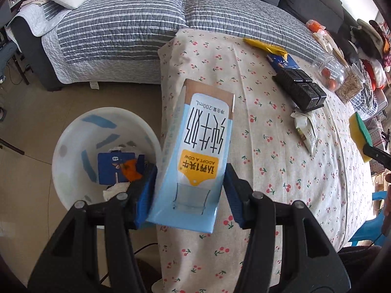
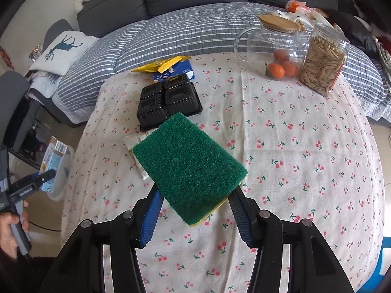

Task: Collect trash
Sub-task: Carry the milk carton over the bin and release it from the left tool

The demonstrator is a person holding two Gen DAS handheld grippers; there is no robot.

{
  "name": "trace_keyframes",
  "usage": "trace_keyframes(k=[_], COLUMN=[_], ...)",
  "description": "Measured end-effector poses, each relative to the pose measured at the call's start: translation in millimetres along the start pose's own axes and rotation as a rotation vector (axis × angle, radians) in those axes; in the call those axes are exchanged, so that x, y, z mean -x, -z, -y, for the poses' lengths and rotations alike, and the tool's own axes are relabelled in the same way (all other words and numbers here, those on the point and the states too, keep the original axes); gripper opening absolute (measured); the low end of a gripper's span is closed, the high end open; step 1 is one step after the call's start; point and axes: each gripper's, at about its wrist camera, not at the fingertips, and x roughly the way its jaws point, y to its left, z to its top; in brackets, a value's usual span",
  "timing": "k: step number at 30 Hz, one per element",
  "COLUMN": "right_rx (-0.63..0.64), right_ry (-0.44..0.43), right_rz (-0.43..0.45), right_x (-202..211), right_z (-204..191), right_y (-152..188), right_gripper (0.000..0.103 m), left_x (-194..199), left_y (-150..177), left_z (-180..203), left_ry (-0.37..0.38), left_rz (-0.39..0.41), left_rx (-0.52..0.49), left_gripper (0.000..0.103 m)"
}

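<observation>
My left gripper is shut on a light-blue milk carton, held over the table's left edge beside a white basin on the floor that holds a blue carton and paper scraps. My right gripper is shut on a green-and-yellow scouring sponge, lifted above the cherry-print tablecloth. On the table lie a black plastic tray, a crumpled white wrapper, a yellow wrapper and a blue packet. The left gripper with its carton shows at the right wrist view's left edge.
A glass jug with small oranges and a jar of seeds stand at the table's far right. A sofa with a striped grey quilt runs behind the table. A hand grips the left tool's handle. Floor lies left of the table.
</observation>
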Motion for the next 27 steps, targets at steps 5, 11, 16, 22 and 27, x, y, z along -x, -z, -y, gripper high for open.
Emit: trace_keyframes(k=[5, 11, 16, 22, 27], right_rx=[0.032, 0.078, 0.107, 0.136, 0.143], right_ry=[-0.041, -0.069, -0.09, -0.114, -0.118], right_rz=[0.012, 0.015, 0.006, -0.007, -0.014], right_x=[0.6, -10.3, -21.8, -35.3, -44.7], right_z=[-27.8, -62.0, -89.4, -114.8, -126.5], right_y=[-1.5, -5.9, -9.1, -11.7, -12.6], right_gripper=[0.056, 0.056, 0.056, 0.056, 0.056], left_x=[3.3, 4.9, 1.5, -12.5, -17.7], left_y=[2.2, 3.8, 3.4, 2.3, 3.2], left_z=[-18.2, -49.0, -79.2, -99.2, -109.0], left_ry=[-0.02, -0.048, -0.071, -0.102, -0.128], left_rz=[0.009, 0.015, 0.011, 0.005, 0.02], left_rx=[0.033, 0.099, 0.177, 0.208, 0.219], left_gripper=[0.056, 0.056, 0.056, 0.056, 0.056])
